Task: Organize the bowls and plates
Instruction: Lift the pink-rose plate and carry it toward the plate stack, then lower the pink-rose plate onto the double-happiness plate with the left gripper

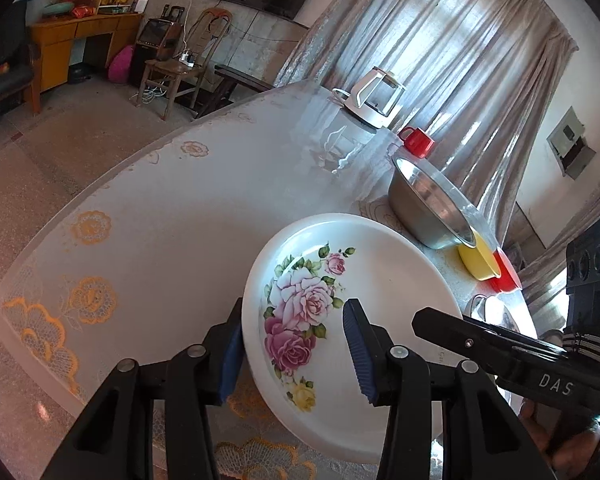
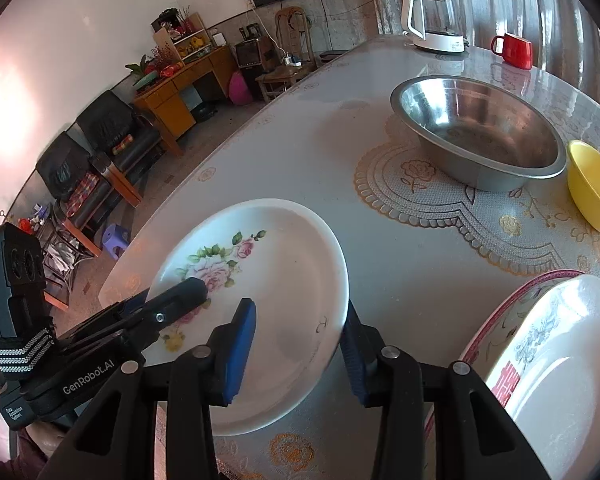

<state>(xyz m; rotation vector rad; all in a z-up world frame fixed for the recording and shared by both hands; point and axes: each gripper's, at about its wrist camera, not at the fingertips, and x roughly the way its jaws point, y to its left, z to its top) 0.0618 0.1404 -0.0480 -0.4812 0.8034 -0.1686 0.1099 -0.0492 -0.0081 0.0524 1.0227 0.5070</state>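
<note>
spreading under everything is the table (image 2: 308, 152) with its lace-patterned cover, and on it at 1 o'clock in the right wrist view sits the steel basin (image 2: 480, 132), with the yellow bowl (image 2: 594, 184) just beside it at 3 o'clock. the rose plate (image 2: 268, 304) lies near the table's edge at 6 o'clock, tilted. the left gripper (image 1: 294, 350) is clamped on one side of its rim and the right gripper (image 2: 300, 350) on the other
</note>
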